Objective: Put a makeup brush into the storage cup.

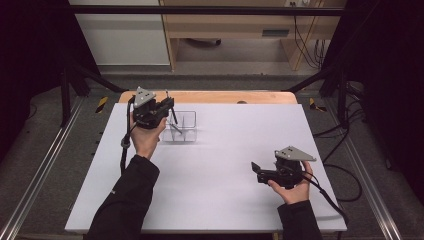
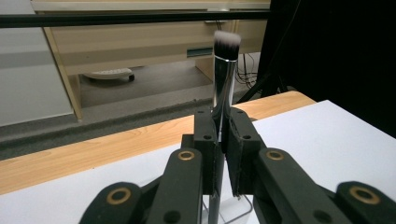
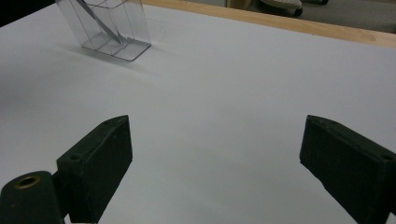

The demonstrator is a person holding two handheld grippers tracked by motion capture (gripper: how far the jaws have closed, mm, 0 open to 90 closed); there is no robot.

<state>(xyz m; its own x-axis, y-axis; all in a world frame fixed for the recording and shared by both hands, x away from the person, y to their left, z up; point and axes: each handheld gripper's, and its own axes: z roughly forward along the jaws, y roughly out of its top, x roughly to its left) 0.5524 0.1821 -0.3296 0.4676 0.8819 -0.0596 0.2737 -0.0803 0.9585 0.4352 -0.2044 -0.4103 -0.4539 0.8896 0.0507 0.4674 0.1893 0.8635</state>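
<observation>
A make-up brush (image 2: 225, 70) with a shiny metal ferrule and a white-tipped head stands upright between the jaws of my left gripper (image 2: 223, 140), which is shut on its handle. In the high view the left gripper (image 1: 170, 106) hangs at the back left, over a clear plastic holder (image 1: 181, 127). The brush's lower handle (image 1: 174, 119) slants down into that holder. The right gripper view shows the holder (image 3: 109, 28) with the dark handle inside it. My right gripper (image 3: 215, 158) stands open and empty over bare white board, at the front right (image 1: 256, 172).
A white board (image 1: 225, 150) covers the table, and a strip of wooden tabletop (image 1: 210, 96) shows along its far edge. Beyond that stand wooden furniture and cables on the floor. Dark frame posts flank the table on both sides.
</observation>
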